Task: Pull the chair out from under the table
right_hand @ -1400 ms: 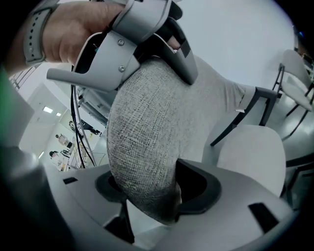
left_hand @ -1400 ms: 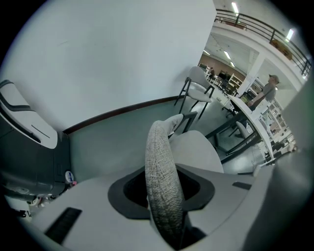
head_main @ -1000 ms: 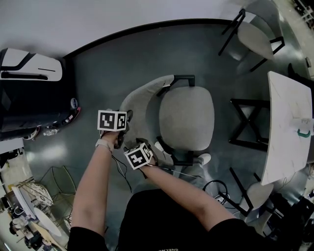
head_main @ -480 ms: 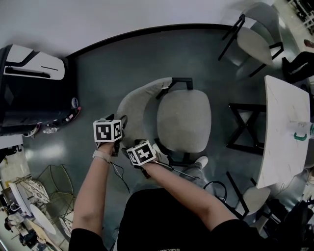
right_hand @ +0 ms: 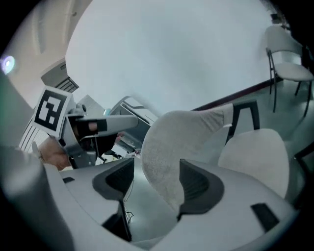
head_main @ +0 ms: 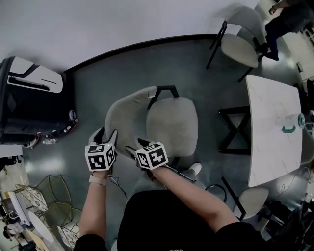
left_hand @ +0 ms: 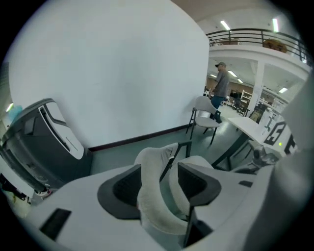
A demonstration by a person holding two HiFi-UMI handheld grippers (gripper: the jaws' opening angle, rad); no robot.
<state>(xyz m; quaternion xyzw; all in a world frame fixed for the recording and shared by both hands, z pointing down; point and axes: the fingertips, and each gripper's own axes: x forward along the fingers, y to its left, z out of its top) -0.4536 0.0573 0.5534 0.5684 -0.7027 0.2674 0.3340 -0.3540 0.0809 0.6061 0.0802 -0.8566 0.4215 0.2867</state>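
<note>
The grey upholstered chair [head_main: 171, 125] stands out on the floor to the left of the white table [head_main: 272, 132], its curved backrest [head_main: 122, 115] towards me. My left gripper [head_main: 102, 138] hovers open just off the backrest's near left edge. My right gripper [head_main: 136, 146] is open too, close to the backrest's near end. In the left gripper view the backrest [left_hand: 156, 206] shows through the gap of the left gripper [left_hand: 157, 188], and the pads stand clear of it. The right gripper [right_hand: 156, 184] frames the backrest [right_hand: 171, 142] the same way, with no contact.
A black and white machine [head_main: 29, 98] stands on the floor at the left. A second chair [head_main: 240, 46] stands at the far right, with a person [head_main: 284, 14] beyond it. Wire baskets [head_main: 44, 196] lie at the near left. A cup [head_main: 298, 120] is on the table.
Both grippers have let go of the backrest, opened, and drawn back towards me. The chair now sits further left in the picture, away from the table.
</note>
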